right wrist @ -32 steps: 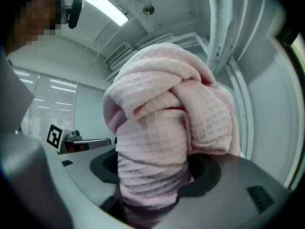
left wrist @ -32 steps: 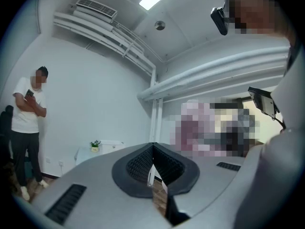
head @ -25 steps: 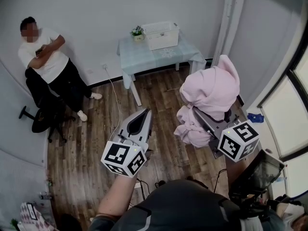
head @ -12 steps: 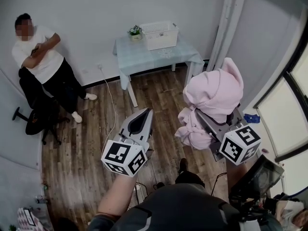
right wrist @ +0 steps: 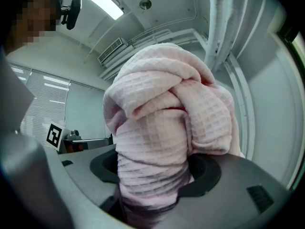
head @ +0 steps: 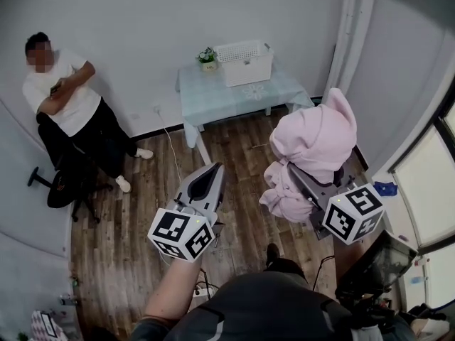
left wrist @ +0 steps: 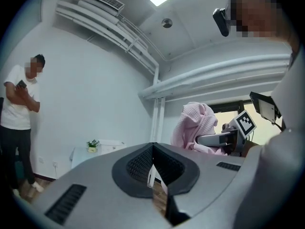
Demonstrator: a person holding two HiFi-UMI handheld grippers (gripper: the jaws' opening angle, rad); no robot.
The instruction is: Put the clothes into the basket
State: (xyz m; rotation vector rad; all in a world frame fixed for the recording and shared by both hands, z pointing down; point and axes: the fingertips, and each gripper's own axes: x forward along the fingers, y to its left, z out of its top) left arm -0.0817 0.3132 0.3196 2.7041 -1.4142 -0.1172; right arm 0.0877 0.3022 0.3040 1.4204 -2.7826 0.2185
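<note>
Right tool (right wrist: 153, 190): clenched on the bunched pink garment (head: 313, 144), held level.
Left tool (left wrist: 152, 149): jaws closed together, nothing gripped.
Basket (head: 245, 61): seated on the worktop (head: 220, 94), well apart from the garment; nothing placed yet.
Risk: loose folds hang below the jaws, so the bundle could be dropped short or snagged on the basket rim.

A small table in pale blue cloth (head: 231, 99) bore a white slatted plastic basket (head: 247, 62). A small potted plant (head: 207, 56) stood beside it.
</note>
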